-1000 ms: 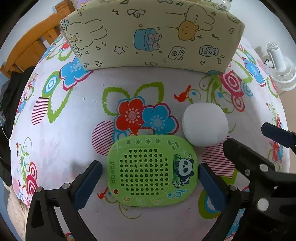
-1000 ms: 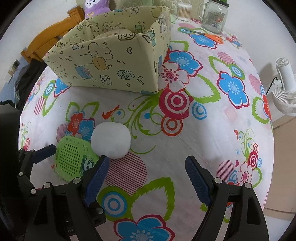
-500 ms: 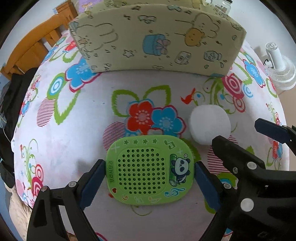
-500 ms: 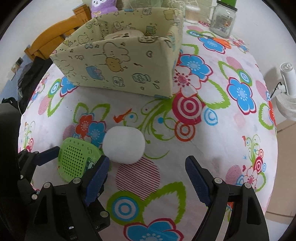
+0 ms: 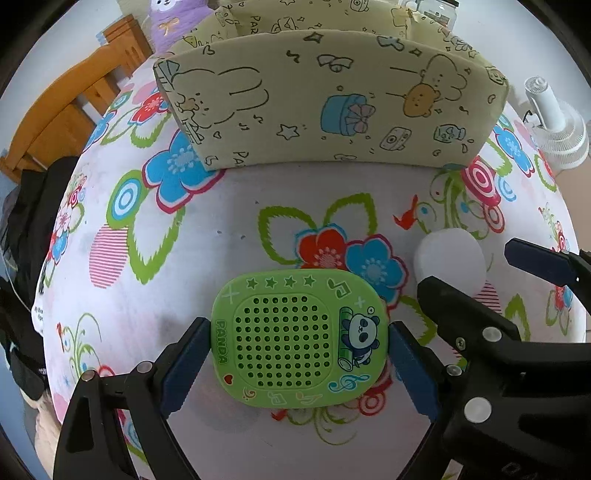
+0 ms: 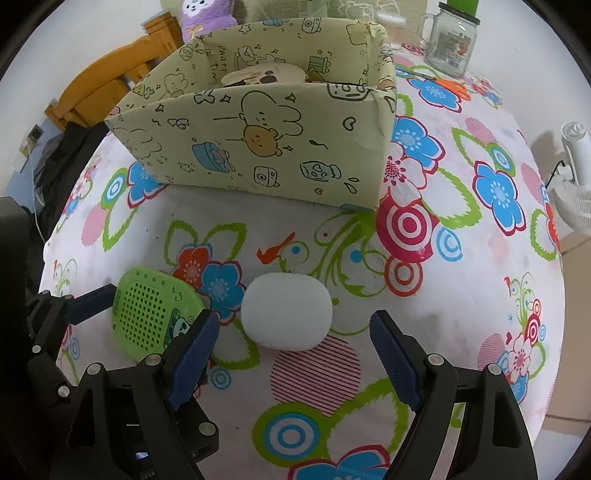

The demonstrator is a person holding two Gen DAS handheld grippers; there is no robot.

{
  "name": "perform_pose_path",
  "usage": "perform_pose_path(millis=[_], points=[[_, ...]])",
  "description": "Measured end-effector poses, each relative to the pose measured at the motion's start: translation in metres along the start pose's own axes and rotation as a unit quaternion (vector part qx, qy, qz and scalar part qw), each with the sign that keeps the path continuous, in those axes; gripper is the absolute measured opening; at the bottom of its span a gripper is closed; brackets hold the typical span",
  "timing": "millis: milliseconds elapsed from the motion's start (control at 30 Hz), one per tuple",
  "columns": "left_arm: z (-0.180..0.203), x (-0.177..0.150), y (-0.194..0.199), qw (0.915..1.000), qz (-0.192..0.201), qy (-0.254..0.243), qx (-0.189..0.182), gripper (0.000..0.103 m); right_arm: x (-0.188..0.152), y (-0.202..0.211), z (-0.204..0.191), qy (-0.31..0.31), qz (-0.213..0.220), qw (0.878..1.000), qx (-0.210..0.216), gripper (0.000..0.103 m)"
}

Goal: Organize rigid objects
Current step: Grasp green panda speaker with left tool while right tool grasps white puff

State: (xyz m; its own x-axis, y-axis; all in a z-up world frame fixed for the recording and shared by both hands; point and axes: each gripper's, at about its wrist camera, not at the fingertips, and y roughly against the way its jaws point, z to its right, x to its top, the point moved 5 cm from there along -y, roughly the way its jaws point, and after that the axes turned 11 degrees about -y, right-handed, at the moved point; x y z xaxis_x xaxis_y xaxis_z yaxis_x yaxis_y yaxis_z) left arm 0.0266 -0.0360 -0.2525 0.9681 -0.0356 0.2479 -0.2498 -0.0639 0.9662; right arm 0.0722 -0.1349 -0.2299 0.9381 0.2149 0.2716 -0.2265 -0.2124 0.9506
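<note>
A green perforated panda case (image 5: 299,338) sits between the blue pads of my left gripper (image 5: 298,328), which press on both its sides. It casts a shadow on the cloth below and looks tilted in the right wrist view (image 6: 155,314). A white rounded object (image 6: 286,312) lies on the flowered tablecloth (image 6: 461,295) just ahead of my right gripper (image 6: 293,320), whose jaws stand wide apart around it without touching. The same white object (image 5: 448,254) shows beside the case. Further back stands a yellow cartoon-print box (image 6: 258,147) with a beige item (image 6: 266,74) inside.
Behind the box are a glass jar (image 6: 450,37), orange scissors (image 6: 454,86) and a purple plush (image 6: 207,14). A wooden chair (image 6: 110,85) and dark clothing (image 5: 33,206) are at the left edge. A white fan (image 6: 576,177) stands off the right edge.
The left pads, earlier apart from the green case, now clamp its sides, and it has come up off the cloth. The right gripper has shifted so the white object lies centred between its fingers.
</note>
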Motion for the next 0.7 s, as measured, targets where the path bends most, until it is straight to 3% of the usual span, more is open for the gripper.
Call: perform_pose_path(millis=[233, 700], points=[[-0.012, 0.003, -0.004, 0.9997, 0.002, -0.025, -0.005, 0.095, 0.002, -0.007, -0.003, -0.025, 0.004, 1.000, -0.011, 0.084], [-0.022, 0.004, -0.007, 0.9985, 0.001, -0.053, -0.015, 0.095, 0.000, -0.019, -0.002, -0.048, 0.000, 0.998, -0.037, 0.059]])
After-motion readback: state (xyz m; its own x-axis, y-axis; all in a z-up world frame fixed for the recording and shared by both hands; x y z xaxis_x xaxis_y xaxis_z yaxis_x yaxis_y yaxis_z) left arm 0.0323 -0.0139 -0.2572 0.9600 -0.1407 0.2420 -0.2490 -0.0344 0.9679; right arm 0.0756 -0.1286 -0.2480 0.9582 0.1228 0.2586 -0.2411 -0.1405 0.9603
